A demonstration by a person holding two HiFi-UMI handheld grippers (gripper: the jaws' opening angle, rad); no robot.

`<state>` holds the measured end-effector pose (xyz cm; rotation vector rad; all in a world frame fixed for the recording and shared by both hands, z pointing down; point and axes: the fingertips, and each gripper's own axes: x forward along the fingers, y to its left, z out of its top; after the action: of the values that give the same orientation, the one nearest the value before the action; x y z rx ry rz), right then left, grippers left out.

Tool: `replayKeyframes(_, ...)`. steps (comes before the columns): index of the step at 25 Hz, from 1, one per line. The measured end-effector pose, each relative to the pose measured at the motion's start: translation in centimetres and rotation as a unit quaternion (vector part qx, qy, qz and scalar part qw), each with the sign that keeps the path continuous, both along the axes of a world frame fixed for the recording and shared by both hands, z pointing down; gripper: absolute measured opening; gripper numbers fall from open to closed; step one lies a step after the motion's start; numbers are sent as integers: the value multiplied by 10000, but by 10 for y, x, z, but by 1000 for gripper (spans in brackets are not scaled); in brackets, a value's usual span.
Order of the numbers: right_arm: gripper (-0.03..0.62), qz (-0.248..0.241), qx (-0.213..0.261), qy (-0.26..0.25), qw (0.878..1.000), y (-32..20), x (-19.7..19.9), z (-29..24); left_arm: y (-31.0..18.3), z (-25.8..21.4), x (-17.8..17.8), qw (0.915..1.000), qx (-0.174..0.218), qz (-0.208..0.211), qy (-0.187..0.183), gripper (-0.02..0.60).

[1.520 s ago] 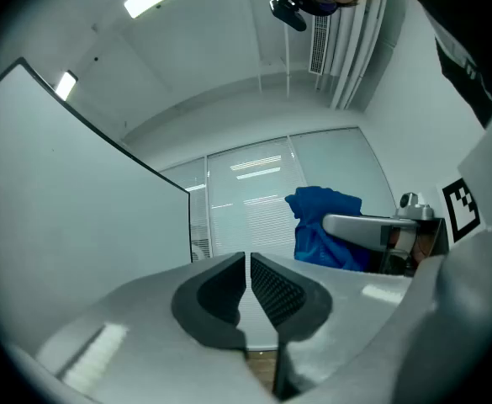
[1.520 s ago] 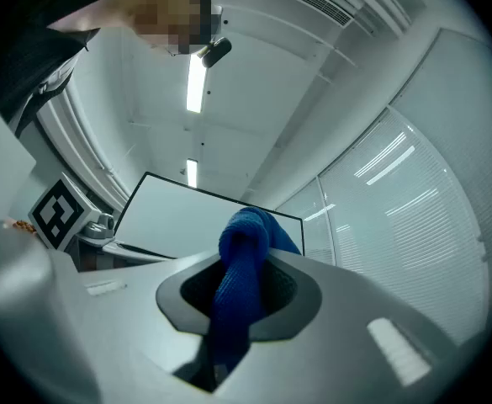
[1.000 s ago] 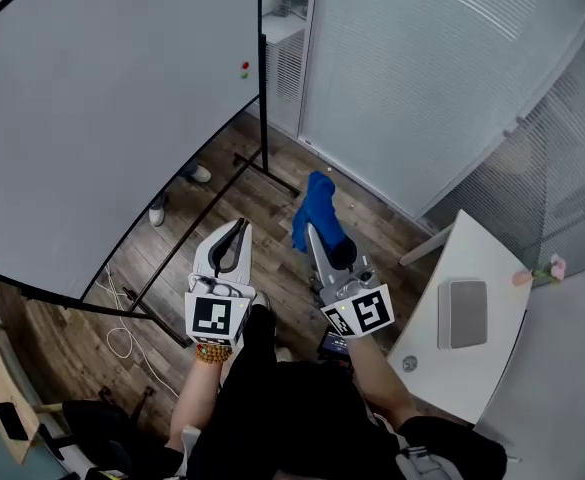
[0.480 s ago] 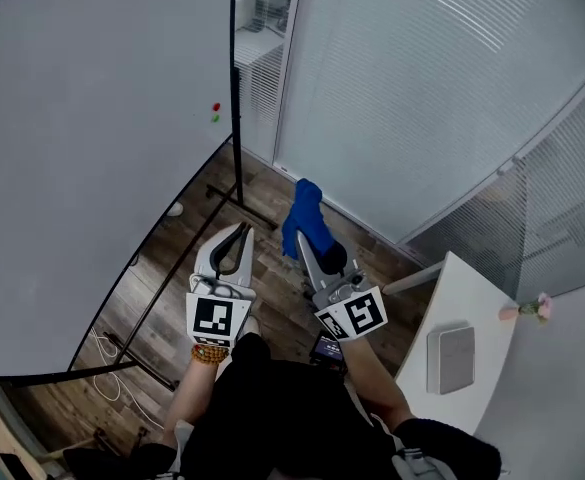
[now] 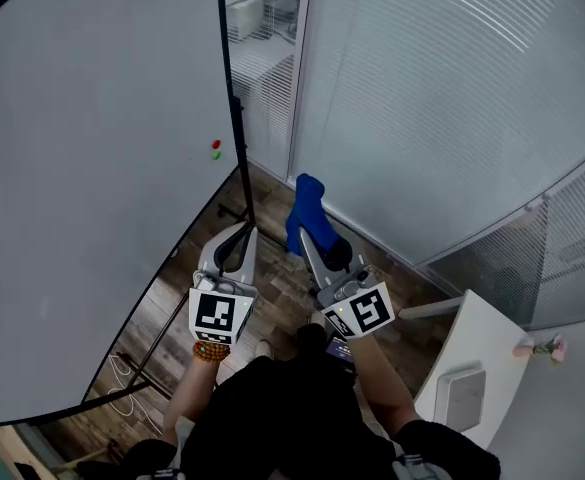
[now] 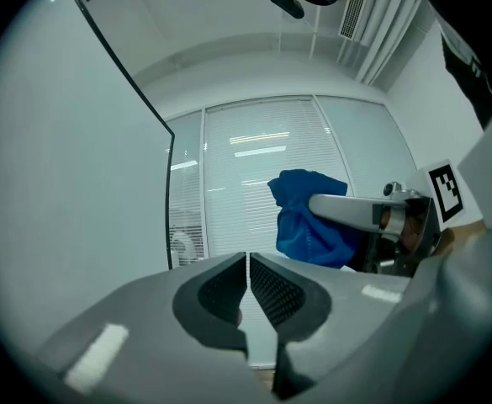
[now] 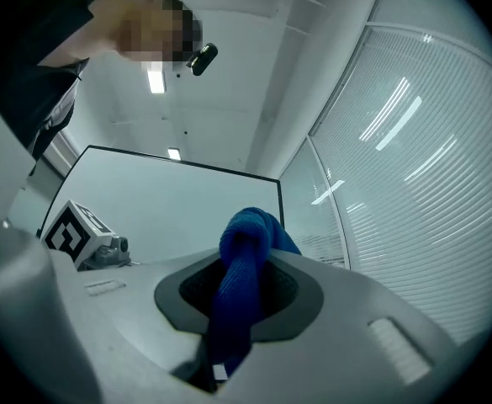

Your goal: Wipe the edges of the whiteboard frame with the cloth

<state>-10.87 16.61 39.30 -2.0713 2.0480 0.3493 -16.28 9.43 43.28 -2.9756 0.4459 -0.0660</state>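
Observation:
A large whiteboard [image 5: 92,168] on a black stand fills the left of the head view; its black right frame edge [image 5: 226,78] runs down just left of my grippers. My right gripper [image 5: 307,230] is shut on a blue cloth [image 5: 307,208], which bunches up past the jaw tips; the right gripper view shows the cloth [image 7: 244,268] pinched between the pads with the whiteboard [image 7: 153,209] behind. My left gripper [image 5: 237,243] is shut with nothing in it, close to the board's lower right corner. In the left gripper view the cloth [image 6: 309,217] hangs to the right of the frame edge [image 6: 170,200].
A glass wall with white blinds [image 5: 422,98] stands right of the board. Two small magnets, red and green [image 5: 216,149], sit on the board near its right edge. A white table [image 5: 482,368] with a grey pad is at lower right. Cables lie on the wooden floor [image 5: 162,298].
The head view has lifted and turned: the board's right edge and the magnets now lie lower and closer to the grippers. Both grippers stay shut, the cloth still held.

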Motion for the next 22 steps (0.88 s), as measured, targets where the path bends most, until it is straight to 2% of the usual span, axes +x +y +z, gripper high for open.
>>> replayKeyframes(3, 78, -220, 55, 61, 9997, -25, 5, -28, -22, -24, 2, 9998, 6, -197, 27, 9)
replayKeyframes(9, 78, -935, 131, 164, 9954, -82, 91, -39, -70, -21, 80, 9967, -81, -809, 12, 9)
replayKeyframes(12, 78, -1268, 162, 255, 9915, -111, 125, -46, -90, -17, 105, 9936, -145, -1122, 7, 9)
replayKeyframes(17, 78, -1856, 410, 443, 9808, -167, 150, -67, -121, -11, 115, 9861, -199, -1648, -22, 9)
replayKeyframes(22, 78, -2165, 862, 597, 9706, -241, 159, -112, -174, -18, 108, 9786, -76, -2057, -5, 9)
